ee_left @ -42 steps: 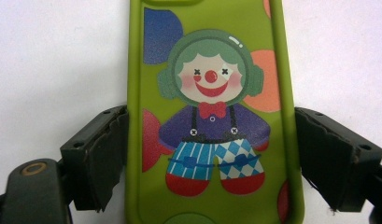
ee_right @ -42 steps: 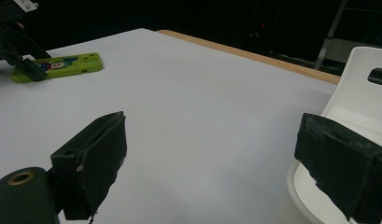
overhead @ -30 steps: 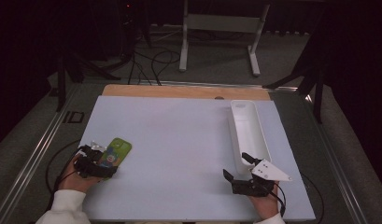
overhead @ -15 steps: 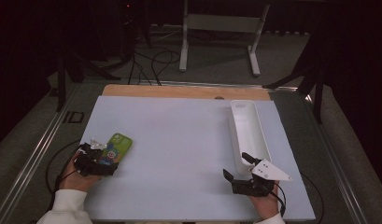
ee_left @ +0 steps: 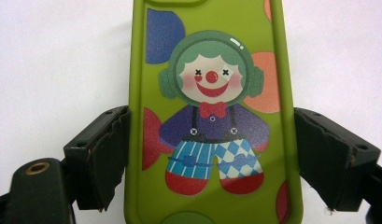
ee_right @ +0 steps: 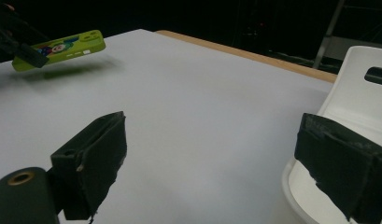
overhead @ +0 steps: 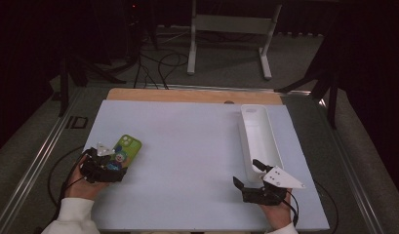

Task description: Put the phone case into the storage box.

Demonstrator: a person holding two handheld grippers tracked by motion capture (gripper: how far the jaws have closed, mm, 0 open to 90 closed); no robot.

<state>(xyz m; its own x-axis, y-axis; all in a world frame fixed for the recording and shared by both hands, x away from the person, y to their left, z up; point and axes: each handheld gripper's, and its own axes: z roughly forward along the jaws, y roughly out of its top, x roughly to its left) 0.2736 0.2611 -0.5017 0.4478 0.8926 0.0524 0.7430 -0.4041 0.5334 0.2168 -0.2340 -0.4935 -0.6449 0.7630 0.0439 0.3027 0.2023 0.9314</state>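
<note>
Near the worktop's left edge, the left tongs point(ee_left: 212, 158) seem to grip the phone point(ee_left: 212, 112) loosely; it may slip. The right tongs point(ee_right: 216, 163) are open, empty.

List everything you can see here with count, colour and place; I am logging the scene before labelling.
Green rubbery phone case with a clown picture: one, lime green, near the table's left edge, lifted off the surface and clamped between the left gripper's jaws.
Long white plastic tray: one, white, right side of the table, running front to back.
White table top: one, pale, with a wooden strip along its far edge.
Metal stand: one, grey, on the floor beyond the table.
Cables: several, black, on that floor.
Left gripper: one, black, shut on the case.
Right gripper: one, black, jaws open, at the tray's near end.
</note>
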